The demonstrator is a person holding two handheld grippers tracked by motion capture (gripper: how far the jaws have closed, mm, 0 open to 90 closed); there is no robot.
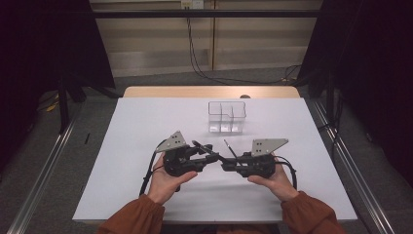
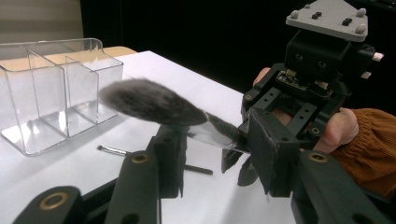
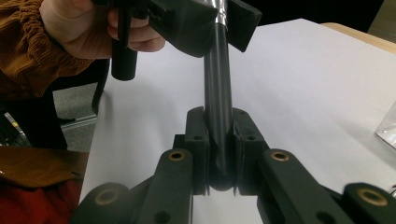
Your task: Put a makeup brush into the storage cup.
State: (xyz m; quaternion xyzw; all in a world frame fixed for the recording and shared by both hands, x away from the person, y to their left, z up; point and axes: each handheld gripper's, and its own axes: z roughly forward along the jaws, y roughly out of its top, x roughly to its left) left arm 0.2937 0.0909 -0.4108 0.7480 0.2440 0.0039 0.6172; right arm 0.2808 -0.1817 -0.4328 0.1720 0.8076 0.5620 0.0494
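Two brushes are counted: a large makeup brush (image 2: 154, 106) with a fluffy grey head and dark handle, and a thin small brush (image 2: 154, 160) lying flat on the white desk (image 1: 136, 146). One clear acrylic organizer (image 1: 226, 117) with several compartments is seen above the centre of the high view, standing on the desk and well apart from the tongs. The large brush is held above the desk between both tongs, at the centre of the high view. The right tongs (image 3: 219, 154) are clamped on the end of its handle. The left tongs (image 2: 210, 140) are set around the ferrule just behind the bristles, their jaws narrowed about it; whether the pads press on it cannot be told.
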